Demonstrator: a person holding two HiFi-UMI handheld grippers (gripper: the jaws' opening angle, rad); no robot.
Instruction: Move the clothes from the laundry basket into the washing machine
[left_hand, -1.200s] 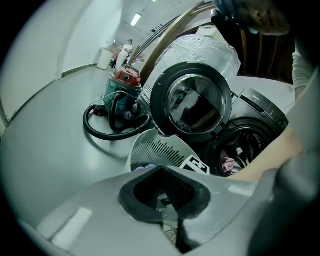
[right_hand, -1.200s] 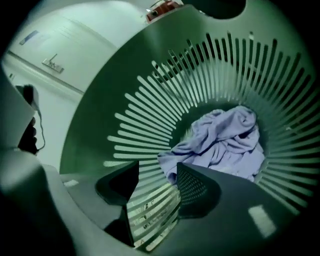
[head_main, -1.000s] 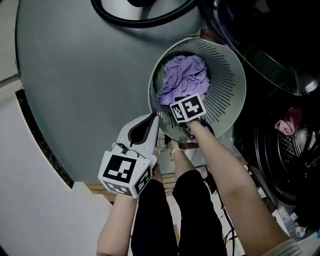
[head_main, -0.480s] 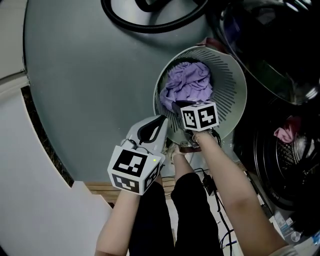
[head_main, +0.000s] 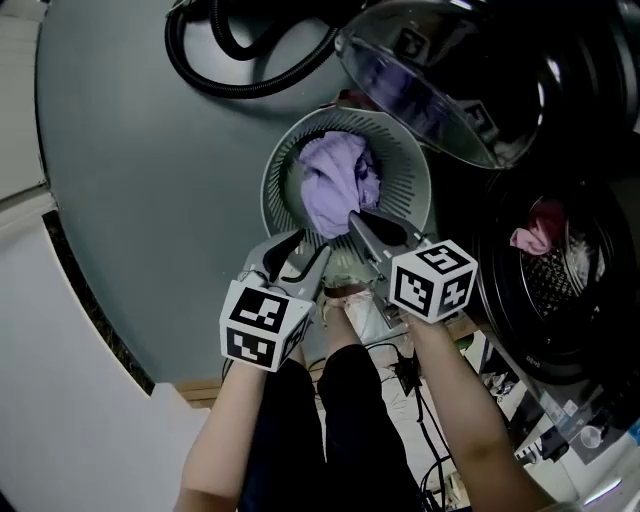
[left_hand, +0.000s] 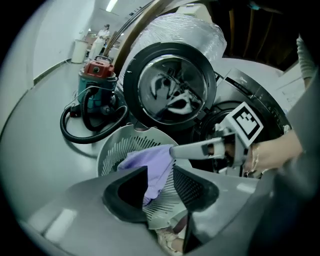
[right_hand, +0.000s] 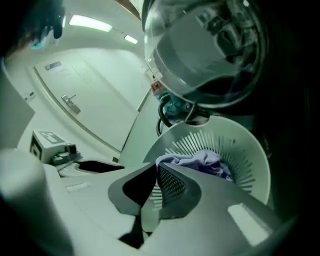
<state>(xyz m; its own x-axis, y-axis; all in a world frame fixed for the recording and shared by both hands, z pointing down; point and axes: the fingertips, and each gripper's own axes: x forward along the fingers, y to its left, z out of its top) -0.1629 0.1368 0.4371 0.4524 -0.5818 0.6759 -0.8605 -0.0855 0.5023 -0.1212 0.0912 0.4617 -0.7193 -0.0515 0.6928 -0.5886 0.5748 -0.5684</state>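
— Left tongs (left_hand: 160, 170)?
— Released. Spread wide, gripping nothing. Hovering at the near rim of the laundry basket (head_main: 405, 190), with the purple garment (head_main: 330, 180) showing through the gap.
— Right tongs (head_main: 357, 216)?
— Clenched. Tips pinched together on an edge of the purple garment, reaching in over the basket's near rim.
— And the garment as a whole?
— Bunched inside the basket, heaped around the middle, caught only at that one edge.
— Whereabouts of the basket?
— Down on the grey floor (head_main: 130, 170), just beside the washing machine (head_main: 560, 300) and below its open glass door (head_main: 430, 90).
— Anything in the drum?
— Something pink (head_main: 535, 228), lying inside the dark opening. Too small to tell what kind of clothing.
— Beyond the basket?
— A black hose (head_main: 215, 75) looped on the floor, leading to a red-topped vacuum cleaner (left_hand: 98, 74), seen best in the left gripper view.
— Between the two tongs?
— Close together, side by side at the basket's near edge, not touching.
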